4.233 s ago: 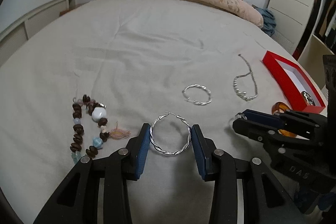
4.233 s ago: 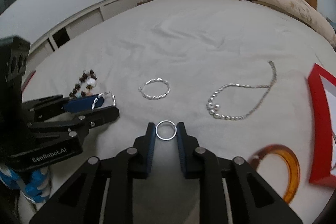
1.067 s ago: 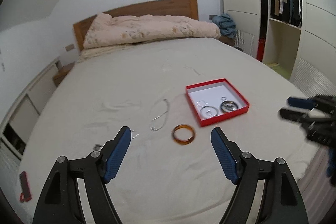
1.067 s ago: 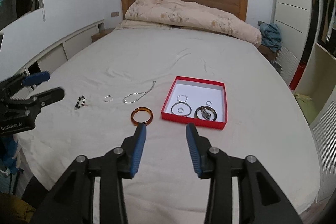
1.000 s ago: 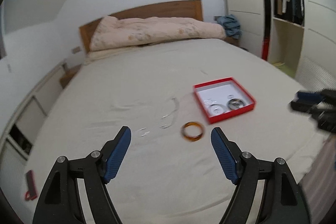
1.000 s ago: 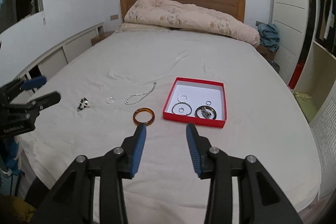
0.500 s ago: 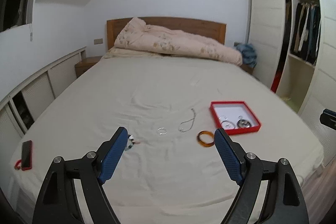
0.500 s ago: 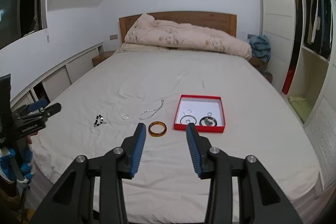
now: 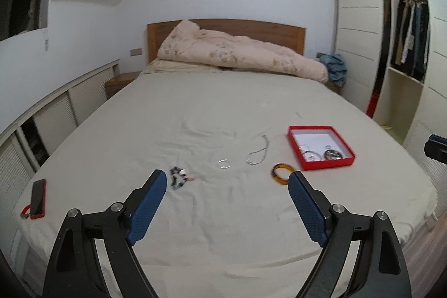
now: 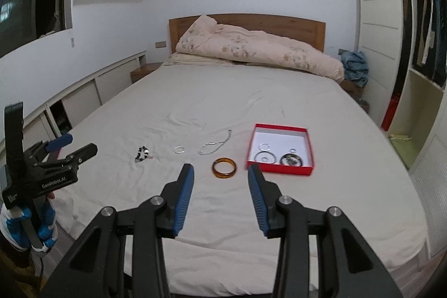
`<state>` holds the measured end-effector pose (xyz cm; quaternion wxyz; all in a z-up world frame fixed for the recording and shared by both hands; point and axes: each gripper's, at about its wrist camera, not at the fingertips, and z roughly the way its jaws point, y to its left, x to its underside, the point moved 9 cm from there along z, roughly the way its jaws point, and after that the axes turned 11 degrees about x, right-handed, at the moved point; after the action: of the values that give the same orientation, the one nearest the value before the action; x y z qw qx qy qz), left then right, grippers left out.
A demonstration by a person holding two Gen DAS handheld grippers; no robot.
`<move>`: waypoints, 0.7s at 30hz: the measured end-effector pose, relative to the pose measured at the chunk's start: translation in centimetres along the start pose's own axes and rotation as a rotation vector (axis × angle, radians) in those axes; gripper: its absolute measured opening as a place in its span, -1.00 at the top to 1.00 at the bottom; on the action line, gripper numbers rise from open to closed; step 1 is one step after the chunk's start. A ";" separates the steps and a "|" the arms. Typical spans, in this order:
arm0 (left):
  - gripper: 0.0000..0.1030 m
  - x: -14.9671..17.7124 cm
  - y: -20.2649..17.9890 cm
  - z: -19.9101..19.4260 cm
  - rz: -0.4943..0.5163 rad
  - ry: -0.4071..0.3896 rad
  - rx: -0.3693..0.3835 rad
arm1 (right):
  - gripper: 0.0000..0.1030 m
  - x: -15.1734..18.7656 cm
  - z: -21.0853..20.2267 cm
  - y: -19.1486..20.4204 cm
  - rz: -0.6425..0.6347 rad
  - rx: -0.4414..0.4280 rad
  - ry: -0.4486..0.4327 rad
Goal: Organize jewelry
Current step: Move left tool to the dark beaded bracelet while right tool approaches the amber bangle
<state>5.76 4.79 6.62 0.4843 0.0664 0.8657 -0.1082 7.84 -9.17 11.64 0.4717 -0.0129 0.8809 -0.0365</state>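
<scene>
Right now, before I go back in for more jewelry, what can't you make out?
- Pieces in the red box: too small in both views to count or identify.
- Beaded bracelet: partly behind the left hand-held gripper fingertip.
- Right hand-held gripper: cut off at the left view's edge.

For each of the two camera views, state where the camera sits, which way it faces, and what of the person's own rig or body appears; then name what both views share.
Left wrist: sits on the left gripper, faces the headboard across the bed; its empty jaws are opening.
Right wrist: sits on the right gripper, faces likewise; shows its empty jaws, the left gripper and a gloved hand.
Shared: red box, amber bangle, chain necklace.
</scene>
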 end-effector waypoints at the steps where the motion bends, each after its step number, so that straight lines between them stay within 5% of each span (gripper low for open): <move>1: -0.71 0.3 0.6 0.1 -0.005 0.005 -0.015 | 0.25 0.2 0.5 0.2 0.002 -0.009 0.005; 11: -0.72 4.2 7.4 2.6 -0.097 0.105 -0.163 | 0.25 2.6 7.2 3.4 -0.030 -0.078 0.100; 21: -0.72 7.0 10.9 7.3 -0.138 0.190 -0.205 | 0.25 4.7 13.2 4.5 -0.006 -0.109 0.193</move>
<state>10.53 13.59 -4.42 0.3957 -0.0332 0.9166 -0.0457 16.27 -5.63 0.13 0.3832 -0.0376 0.9229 0.0088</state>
